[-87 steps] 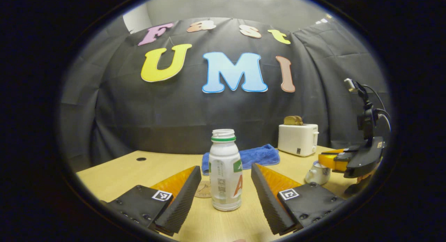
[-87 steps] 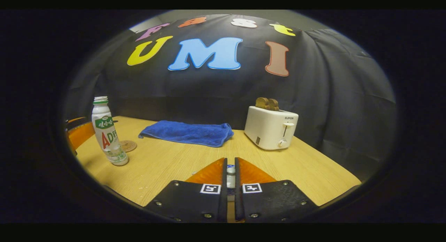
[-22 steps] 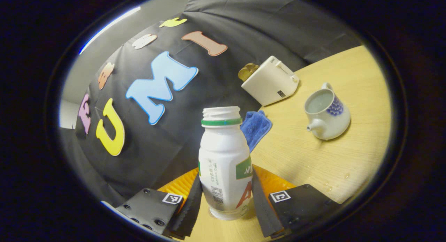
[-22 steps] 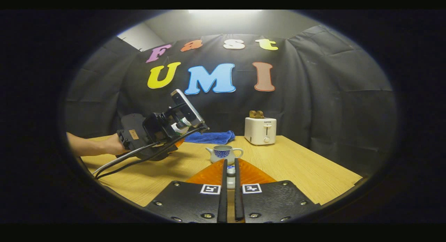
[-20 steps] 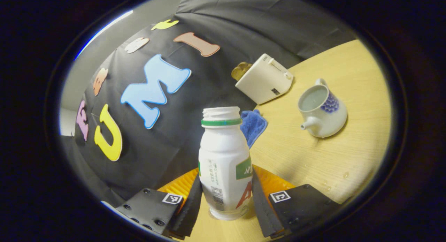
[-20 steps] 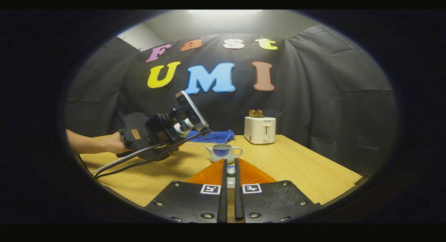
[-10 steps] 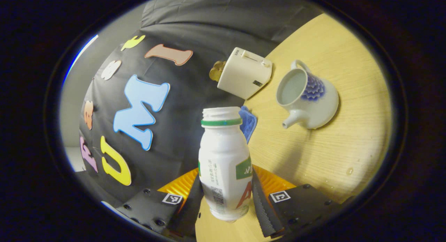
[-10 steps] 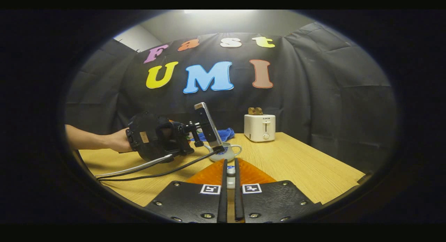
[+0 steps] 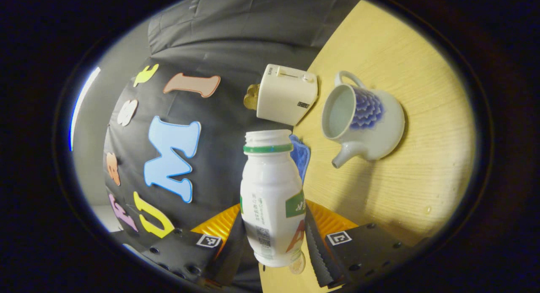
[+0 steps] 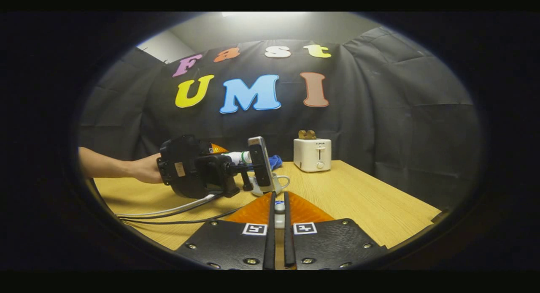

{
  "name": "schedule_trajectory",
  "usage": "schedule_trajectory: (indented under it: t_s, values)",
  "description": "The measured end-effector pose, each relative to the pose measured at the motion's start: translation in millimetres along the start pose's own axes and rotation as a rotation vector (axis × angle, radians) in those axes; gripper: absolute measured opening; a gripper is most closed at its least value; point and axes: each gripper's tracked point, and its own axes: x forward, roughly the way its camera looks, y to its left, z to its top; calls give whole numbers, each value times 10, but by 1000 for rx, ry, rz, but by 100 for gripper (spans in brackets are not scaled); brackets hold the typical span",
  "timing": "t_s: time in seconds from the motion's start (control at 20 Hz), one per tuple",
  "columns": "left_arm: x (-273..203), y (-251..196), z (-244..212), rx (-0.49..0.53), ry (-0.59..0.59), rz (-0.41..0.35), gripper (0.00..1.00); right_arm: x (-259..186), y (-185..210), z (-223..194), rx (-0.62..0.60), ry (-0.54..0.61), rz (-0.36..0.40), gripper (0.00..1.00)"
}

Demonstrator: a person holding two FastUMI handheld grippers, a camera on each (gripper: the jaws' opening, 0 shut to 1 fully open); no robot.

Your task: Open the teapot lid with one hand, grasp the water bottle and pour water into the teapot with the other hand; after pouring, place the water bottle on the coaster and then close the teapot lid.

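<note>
My left gripper [image 9: 273,238] is shut on a white water bottle [image 9: 271,196] with a green neck ring and no cap. The bottle lies tipped almost flat, its mouth near the open teapot [image 9: 363,120]. That white pot with a blue pattern stands on the wooden table [image 9: 405,179]. No stream of water is visible. In the right gripper view the bottle's neck [image 10: 237,157] points at the teapot [image 10: 282,183], which is half hidden behind a mount. My right gripper [image 10: 279,195] hovers nearer the table's front, shut on the small teapot lid [image 10: 279,208]. A round coaster [image 9: 298,265] peeks out under the bottle's base.
A white toaster [image 10: 312,154] with bread stands at the back of the table, and a blue towel [image 10: 275,160] lies left of it. A hand [image 10: 142,168] and forearm reach in from the left, with cables [image 10: 168,210] trailing across the table.
The left gripper has rolled further and moved closer to the teapot, bringing the bottle from slanted to nearly flat. The right gripper has stayed put with the lid.
</note>
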Motion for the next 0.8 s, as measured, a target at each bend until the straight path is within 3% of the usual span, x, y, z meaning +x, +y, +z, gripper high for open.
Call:
schedule_trajectory:
  t_s: [0.7,0.75,0.8]
  values:
    - [47,81,157,180,-15,57,82,-15,-30,55,6,-10,-5,8]
    - [50,102,174,199,-18,66,76,-14,-30,58,8,-8,-3,8]
    - [60,110,188,210,-22,70,76,-13,-37,51,8,-8,-4,8]
